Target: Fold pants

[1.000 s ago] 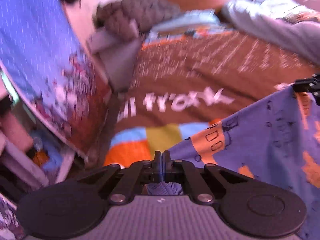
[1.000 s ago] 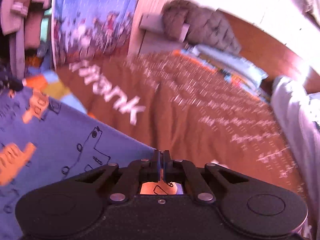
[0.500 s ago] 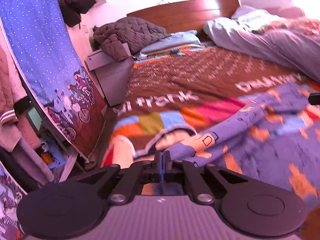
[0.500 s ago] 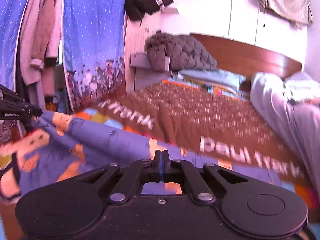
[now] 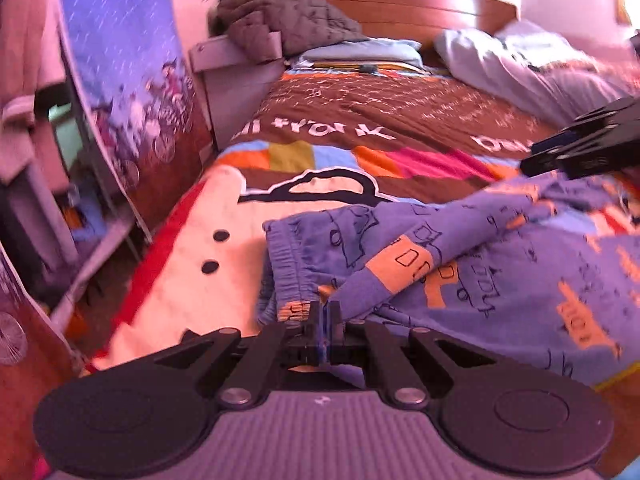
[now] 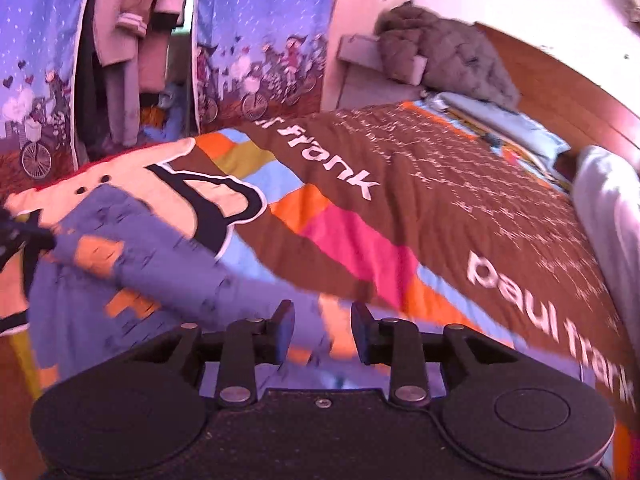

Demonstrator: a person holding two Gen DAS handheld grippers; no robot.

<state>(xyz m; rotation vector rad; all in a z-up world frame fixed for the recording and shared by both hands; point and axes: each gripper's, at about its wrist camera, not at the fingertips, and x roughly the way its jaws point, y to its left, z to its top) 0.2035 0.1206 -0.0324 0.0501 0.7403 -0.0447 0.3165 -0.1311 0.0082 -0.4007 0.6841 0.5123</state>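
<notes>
In the left wrist view, a blue bicycle-print curtain (image 5: 120,80) hangs at ten o'clock, with a grey quilted jacket (image 5: 288,20) heaped on a bedside ledge at twelve. The bed's brown patchwork bedspread (image 5: 380,108), lettered in white, fills the middle. The blue pants (image 5: 480,272), printed with orange vehicles, lie rumpled on the bedspread from the centre out toward four o'clock, their elastic waistband toward the left. The left gripper (image 5: 325,316) has its fingers pressed together on a fold of the pants at six o'clock. The right gripper (image 5: 580,148) juts in at three o'clock, just above the pants' far edge.

In the right wrist view, the left gripper (image 6: 16,236) shows at nine o'clock, at the edge of the pants (image 6: 152,264), which spread blurred from there to the bottom centre. The right gripper (image 6: 322,334) hangs over the cloth at six o'clock with its fingers apart and nothing between them. The bedspread (image 6: 420,184) runs toward two o'clock, where a pale grey blanket (image 6: 608,208) lies bunched.
</notes>
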